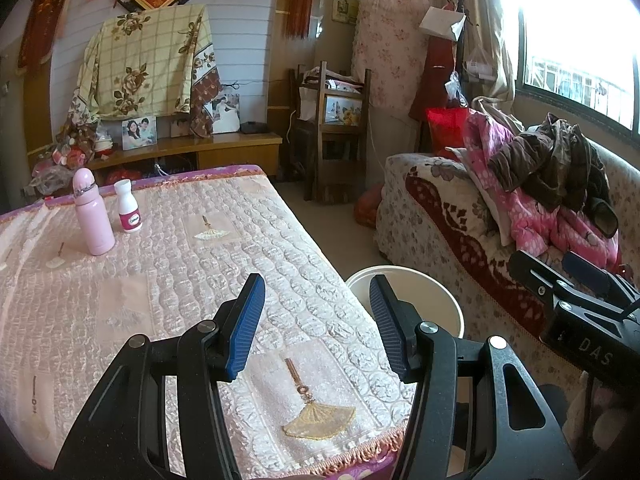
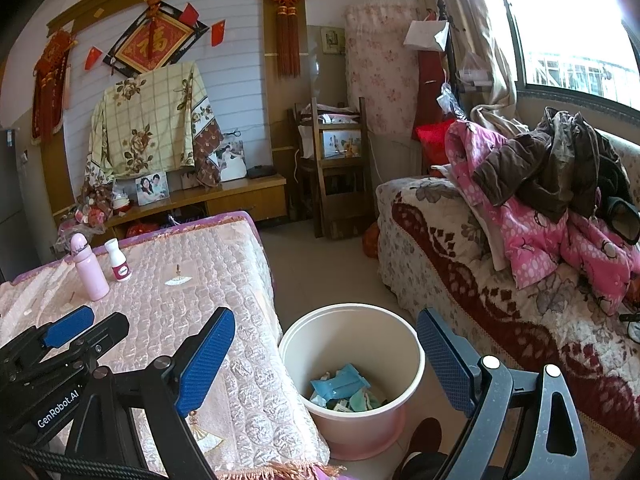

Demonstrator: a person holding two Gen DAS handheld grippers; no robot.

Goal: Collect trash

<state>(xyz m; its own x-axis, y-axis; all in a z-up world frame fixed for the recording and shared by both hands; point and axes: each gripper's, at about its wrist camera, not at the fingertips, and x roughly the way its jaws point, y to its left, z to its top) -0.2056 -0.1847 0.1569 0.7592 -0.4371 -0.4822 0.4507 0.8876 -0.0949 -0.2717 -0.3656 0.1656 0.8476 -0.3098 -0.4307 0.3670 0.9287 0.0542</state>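
Observation:
A pale pink bucket (image 2: 412,344) stands on the floor beside the table, holding blue and white wrappers (image 2: 340,386). My right gripper (image 2: 326,316) hangs open and wide above the bucket with nothing between its blue pads. My left gripper (image 1: 316,284) is open and empty over the table's near right corner, and the bucket's rim (image 1: 424,280) shows past its right finger. On the far left of the table stand a pink flask (image 1: 94,220) and a small white bottle (image 1: 129,210); the right wrist view also shows the flask (image 2: 90,272) and the bottle (image 2: 119,262).
A pink quilted cloth (image 1: 168,272) covers the table. To the right is a sofa (image 2: 460,264) piled with pink and brown clothes (image 2: 552,200). A strip of bare floor (image 2: 320,264) runs between the two. A dark shoe (image 2: 424,436) is beside the bucket.

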